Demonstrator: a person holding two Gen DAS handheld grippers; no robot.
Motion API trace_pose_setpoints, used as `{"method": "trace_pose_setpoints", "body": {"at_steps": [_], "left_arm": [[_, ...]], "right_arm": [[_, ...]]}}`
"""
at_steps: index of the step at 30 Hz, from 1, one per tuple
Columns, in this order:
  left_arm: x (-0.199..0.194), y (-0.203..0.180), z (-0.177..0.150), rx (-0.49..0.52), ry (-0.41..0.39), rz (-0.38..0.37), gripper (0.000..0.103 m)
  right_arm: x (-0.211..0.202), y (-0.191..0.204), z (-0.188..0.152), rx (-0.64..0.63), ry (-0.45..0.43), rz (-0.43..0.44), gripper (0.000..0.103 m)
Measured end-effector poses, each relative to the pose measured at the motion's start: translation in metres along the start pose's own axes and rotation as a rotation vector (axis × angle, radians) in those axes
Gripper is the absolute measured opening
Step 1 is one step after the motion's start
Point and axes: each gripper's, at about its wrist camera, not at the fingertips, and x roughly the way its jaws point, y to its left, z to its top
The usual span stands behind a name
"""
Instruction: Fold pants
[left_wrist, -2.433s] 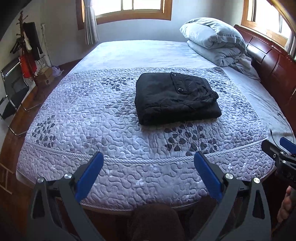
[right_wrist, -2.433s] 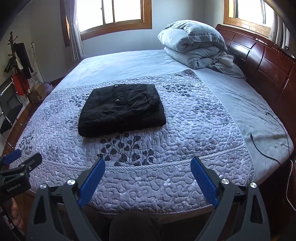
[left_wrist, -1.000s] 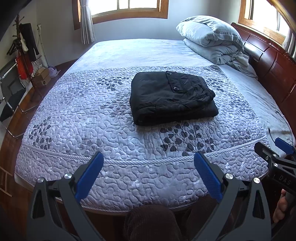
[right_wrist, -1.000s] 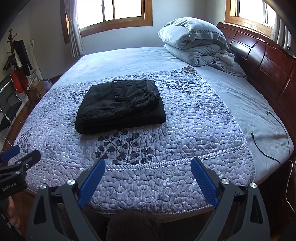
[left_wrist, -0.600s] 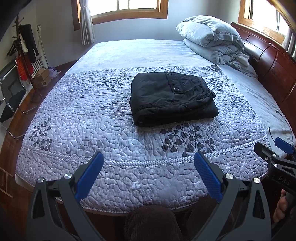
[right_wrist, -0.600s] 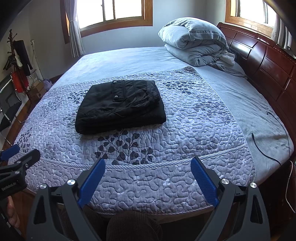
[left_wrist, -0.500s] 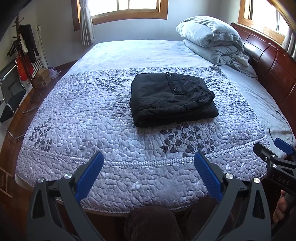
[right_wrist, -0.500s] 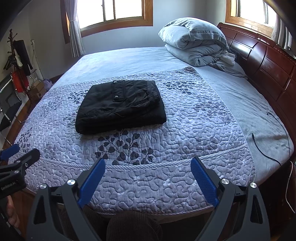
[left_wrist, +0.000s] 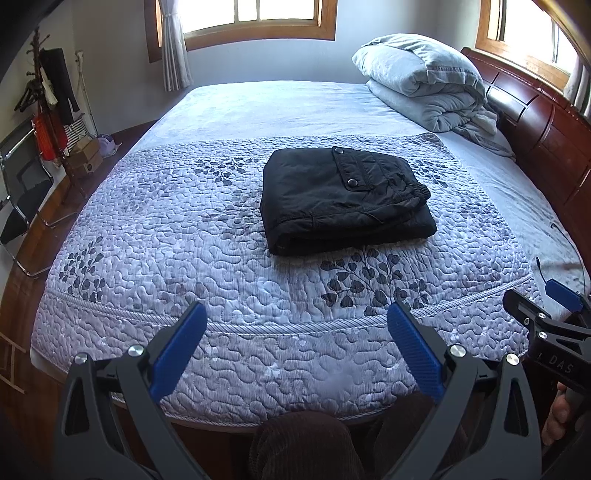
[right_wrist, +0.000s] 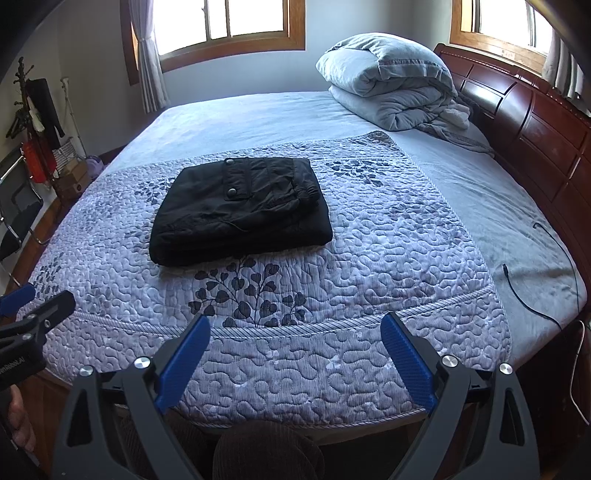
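Note:
Black pants (left_wrist: 343, 199) lie folded into a compact rectangle on the quilted purple bedspread (left_wrist: 184, 258), a snap-button pocket flap on top; they also show in the right wrist view (right_wrist: 240, 210). My left gripper (left_wrist: 295, 321) is open and empty, held back over the bed's near edge, well short of the pants. My right gripper (right_wrist: 295, 332) is open and empty too, likewise near the bed's front edge. Each gripper shows at the side of the other's view: the right one (left_wrist: 546, 314) and the left one (right_wrist: 33, 306).
A folded grey duvet (left_wrist: 421, 81) lies at the far right by the dark wooden headboard (left_wrist: 546, 147). A black cable (right_wrist: 532, 295) lies on the grey sheet at right. A chair (left_wrist: 22, 195) and coat stand (left_wrist: 48, 96) stand on the floor at left.
Both grippers have stayed open and nearly still, drifting very slightly. The folded pants have not moved.

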Motion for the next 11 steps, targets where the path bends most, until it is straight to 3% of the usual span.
{"method": "trace_pose_setpoints", "body": {"at_steps": [11], "left_arm": [[0.0005, -0.0023, -0.0006, 0.004, 0.003, -0.008, 0.098]], "right_arm": [[0.004, -0.0023, -0.0003, 0.003, 0.009, -0.001, 0.094]]}}
